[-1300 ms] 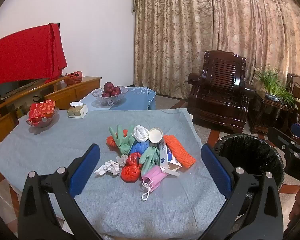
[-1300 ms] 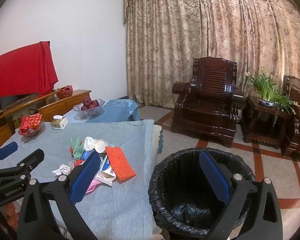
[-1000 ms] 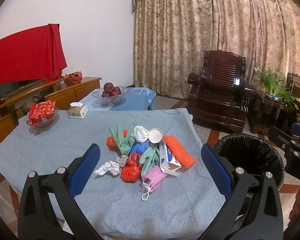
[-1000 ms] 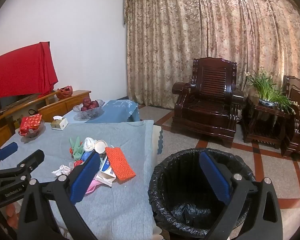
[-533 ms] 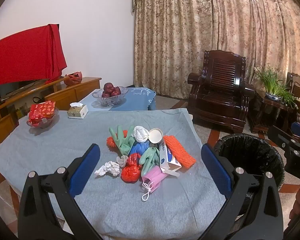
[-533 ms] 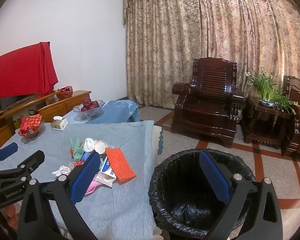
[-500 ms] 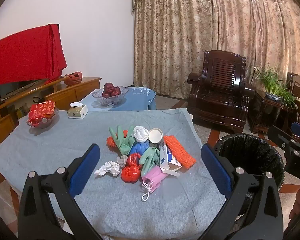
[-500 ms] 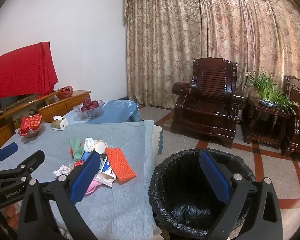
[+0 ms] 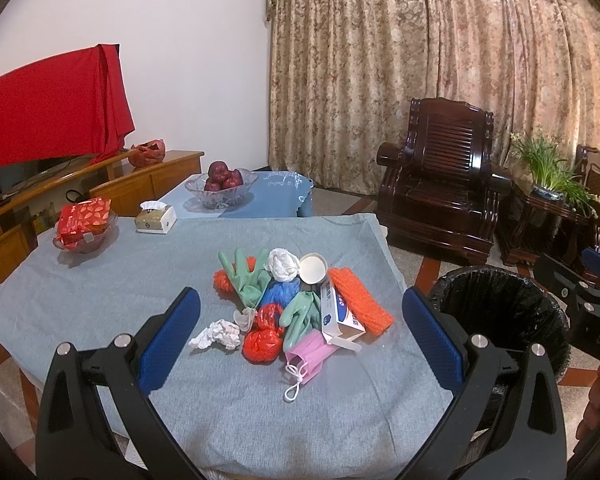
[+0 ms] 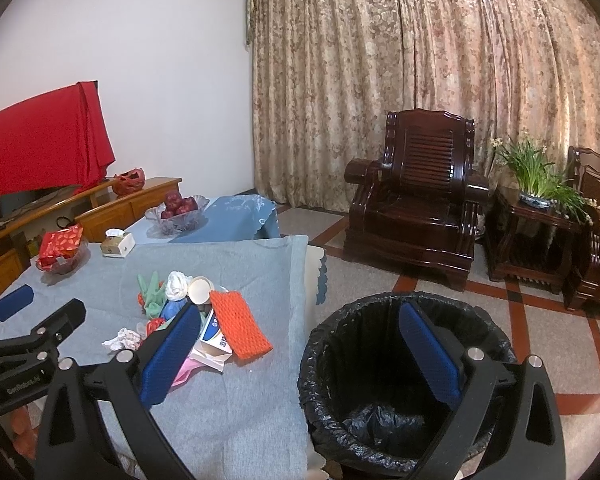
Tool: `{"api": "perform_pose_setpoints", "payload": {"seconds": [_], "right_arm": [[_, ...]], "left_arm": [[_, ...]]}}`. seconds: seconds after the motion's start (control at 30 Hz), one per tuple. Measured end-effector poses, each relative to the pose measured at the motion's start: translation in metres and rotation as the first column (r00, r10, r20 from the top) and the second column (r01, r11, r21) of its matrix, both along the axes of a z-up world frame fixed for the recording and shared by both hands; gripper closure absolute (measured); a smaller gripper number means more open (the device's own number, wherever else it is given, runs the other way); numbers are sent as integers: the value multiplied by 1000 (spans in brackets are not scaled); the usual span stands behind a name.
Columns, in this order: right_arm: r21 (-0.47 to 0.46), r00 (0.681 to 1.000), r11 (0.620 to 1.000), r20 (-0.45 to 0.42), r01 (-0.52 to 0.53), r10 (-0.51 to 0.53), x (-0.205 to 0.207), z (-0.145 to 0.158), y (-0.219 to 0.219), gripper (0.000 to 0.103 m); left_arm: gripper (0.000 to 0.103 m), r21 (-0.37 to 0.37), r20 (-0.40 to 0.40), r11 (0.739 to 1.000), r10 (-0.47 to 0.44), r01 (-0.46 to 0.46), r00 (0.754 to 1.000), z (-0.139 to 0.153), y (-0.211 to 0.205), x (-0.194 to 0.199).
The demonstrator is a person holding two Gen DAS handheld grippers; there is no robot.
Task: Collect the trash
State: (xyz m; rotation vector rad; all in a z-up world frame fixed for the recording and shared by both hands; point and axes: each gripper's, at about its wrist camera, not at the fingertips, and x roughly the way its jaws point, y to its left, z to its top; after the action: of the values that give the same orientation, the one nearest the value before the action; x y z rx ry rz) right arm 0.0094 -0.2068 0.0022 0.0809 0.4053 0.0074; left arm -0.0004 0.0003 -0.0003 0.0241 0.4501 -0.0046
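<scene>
Left wrist view: a table (image 9: 100,300) under a grey cloth stands in a sitting room with patterned curtains (image 9: 440,60), a dark wooden armchair (image 9: 440,192) and a red cloth (image 9: 48,100) draped over a sideboard. On the cloth's far side are a glass bowl of red fruit (image 9: 221,188), a tissue box (image 9: 155,219) and a dish of red packets (image 9: 85,226). The trash pile (image 9: 296,300) lies mid-table: green gloves, white crumpled paper, red and blue bags, an orange net, a small carton, a pink mask. The left gripper (image 9: 300,340) is spread wide, empty, held above the near table edge with the pile ahead, between its blue pads and apart from them. A black-lined bin (image 9: 500,312) stands on the floor to the right of the table.

Right wrist view: tiled floor, same armchair (image 10: 416,200), a potted plant (image 10: 536,176) on a side table. The right gripper (image 10: 300,360) is also wide and empty, above the bin (image 10: 380,380), whose liner holds little. The pile (image 10: 204,316) lies left of it on the table (image 10: 240,400), partly behind the left pad.
</scene>
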Motion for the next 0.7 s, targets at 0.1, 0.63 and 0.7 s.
{"api": "perform_pose_setpoints", "payload": {"seconds": [0.1,0.63,0.7], "right_arm": [[-2,1000,1000,4,-12,12,4,-1,3,6],[-2,984,985,-52,-170,170,104,-52,48,6],[6,979,983,-87,-185,184,121,-65,54,8]], "left_arm": [[5,-3,4,1000,-1,1,1000,0,1,0],[5,10,30,993,115,-115,993,-48,63,79],[5,3,0,994,108,-108,994,-56,66,91]]}}
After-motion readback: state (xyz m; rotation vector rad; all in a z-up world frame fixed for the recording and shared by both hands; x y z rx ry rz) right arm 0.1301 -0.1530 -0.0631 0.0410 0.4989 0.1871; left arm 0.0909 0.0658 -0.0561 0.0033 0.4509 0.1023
